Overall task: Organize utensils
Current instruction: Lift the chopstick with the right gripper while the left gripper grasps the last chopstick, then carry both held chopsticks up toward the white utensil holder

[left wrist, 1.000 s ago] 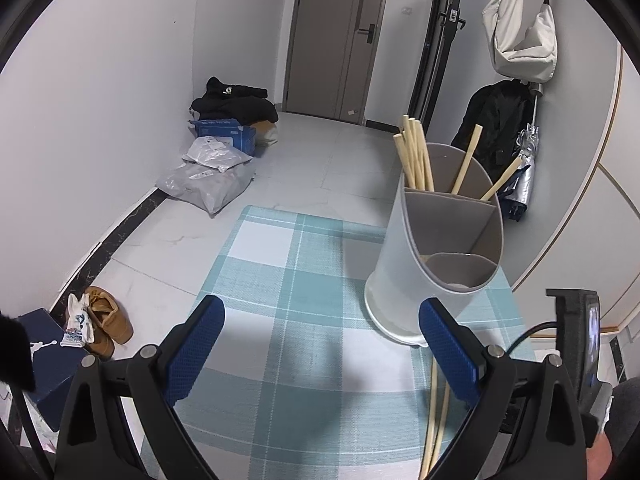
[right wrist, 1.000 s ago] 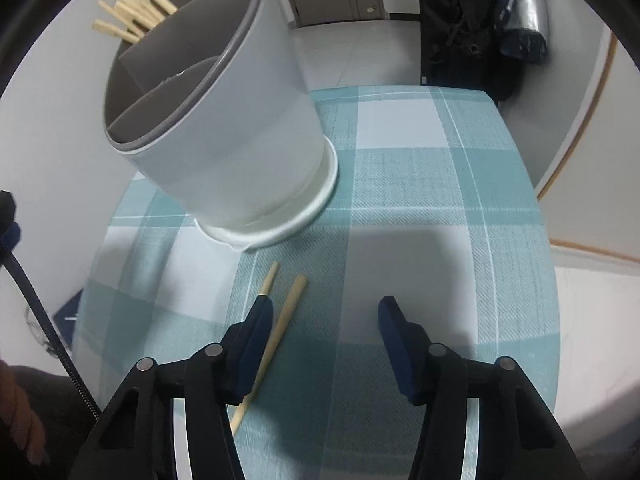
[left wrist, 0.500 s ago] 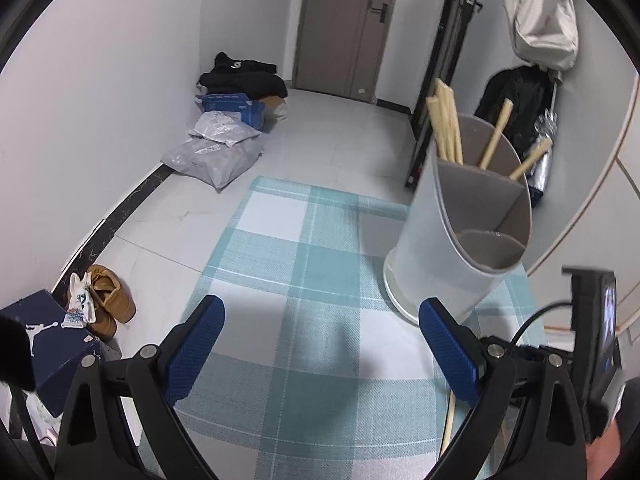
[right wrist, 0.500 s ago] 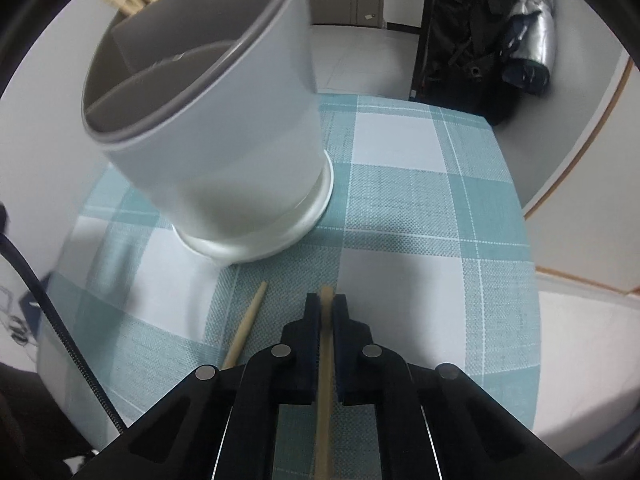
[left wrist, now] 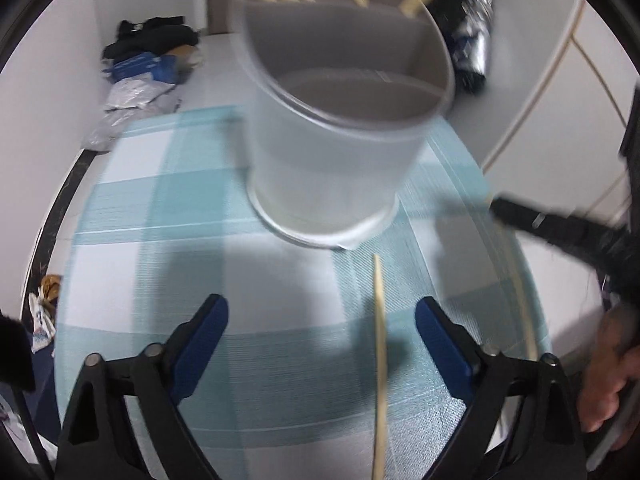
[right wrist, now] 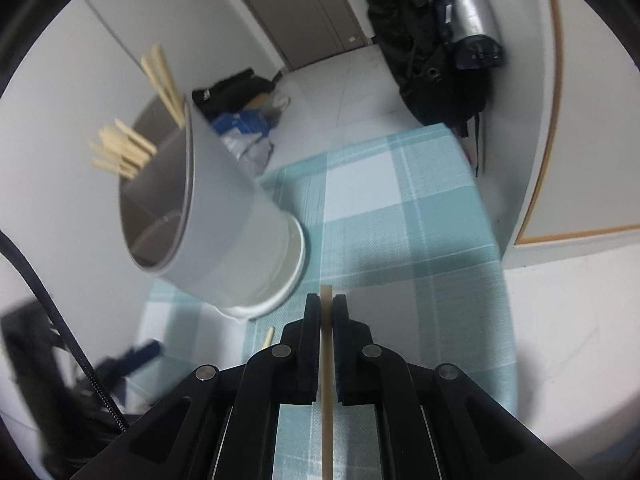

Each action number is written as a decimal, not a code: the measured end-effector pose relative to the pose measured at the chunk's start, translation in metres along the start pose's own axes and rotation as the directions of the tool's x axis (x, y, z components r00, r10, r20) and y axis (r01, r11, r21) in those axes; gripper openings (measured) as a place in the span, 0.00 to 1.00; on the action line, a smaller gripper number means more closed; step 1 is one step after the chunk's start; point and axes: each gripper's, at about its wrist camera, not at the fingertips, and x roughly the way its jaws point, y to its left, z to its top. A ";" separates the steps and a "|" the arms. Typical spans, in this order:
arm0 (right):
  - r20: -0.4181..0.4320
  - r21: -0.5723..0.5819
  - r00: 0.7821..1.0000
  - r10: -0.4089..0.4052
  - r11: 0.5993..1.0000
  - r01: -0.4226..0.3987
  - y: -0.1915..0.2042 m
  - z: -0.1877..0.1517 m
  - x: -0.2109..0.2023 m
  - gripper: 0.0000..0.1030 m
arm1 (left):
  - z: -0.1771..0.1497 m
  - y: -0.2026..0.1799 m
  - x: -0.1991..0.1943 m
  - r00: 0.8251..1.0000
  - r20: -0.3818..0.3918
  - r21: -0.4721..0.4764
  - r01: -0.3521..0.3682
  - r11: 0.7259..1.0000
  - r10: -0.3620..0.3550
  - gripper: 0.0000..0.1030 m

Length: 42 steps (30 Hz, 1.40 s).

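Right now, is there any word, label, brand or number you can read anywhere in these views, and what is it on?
None can be read.
Blue box on the floor by the wall: pale marks on its side, too blurred to read.
Utensil holder: no print visible.
Checked tablecloth: no text.

Table (left wrist: 168,216) with teal-and-white plaid cloth (left wrist: 280,420). On cloth: white divided holder (left wrist: 324,168) standing upright, chopsticks inside; one loose chopstick (left wrist: 379,344) lying just in front of holder base, apart from it.
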 end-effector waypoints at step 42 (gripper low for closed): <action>0.412 -0.238 0.882 0.226 0.962 -0.136 0.047 0.006 -0.118 0.05 | 0.034 -0.036 -0.131 0.922 0.372 -0.013 0.118 0.993 -0.105 0.01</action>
